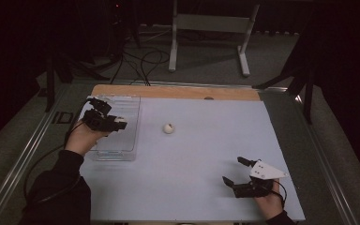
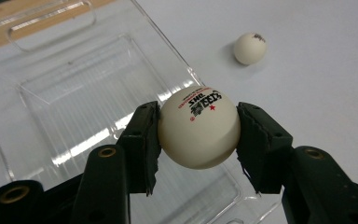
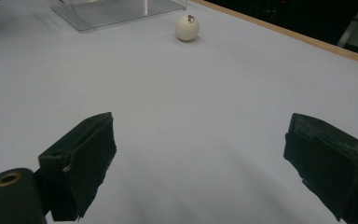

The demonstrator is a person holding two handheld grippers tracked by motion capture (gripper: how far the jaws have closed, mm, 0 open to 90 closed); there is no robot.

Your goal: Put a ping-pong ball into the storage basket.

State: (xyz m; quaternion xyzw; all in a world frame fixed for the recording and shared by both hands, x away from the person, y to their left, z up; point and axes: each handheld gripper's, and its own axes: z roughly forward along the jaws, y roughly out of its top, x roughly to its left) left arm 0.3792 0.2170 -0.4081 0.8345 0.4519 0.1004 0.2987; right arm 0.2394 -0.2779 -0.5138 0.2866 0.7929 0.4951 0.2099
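Presently, the left gripper (image 2: 198,128) has its jaws closed on a white table-tennis ball (image 2: 198,127), one pad on each side of it, and holds it above the clear plastic tray (image 1: 130,123) that sits at the left of the pale tabletop (image 1: 201,168). In the left gripper view the held ball hangs over the tray's near right corner, clear of the floor of the tray, so the deposit is judged not yet made. No ball can be seen resting inside the tray. A second ball (image 1: 168,128) lies loose on the tabletop, just to the right of the tray and well apart from both grippers; it remains to be collected. The right gripper (image 1: 238,180) rests near the front right of the table, its jaws spread wide with nothing between them. On orientation: a ball has no long axis, and none can be reported. The held ball's printed red and black marking faces up and toward the camera, with the lettering reading inverted in the left gripper view. The loose ball's small dark marking sits on its upper side. Assessment: work at an early-to-middle stage, one ball in hand, one outstanding.
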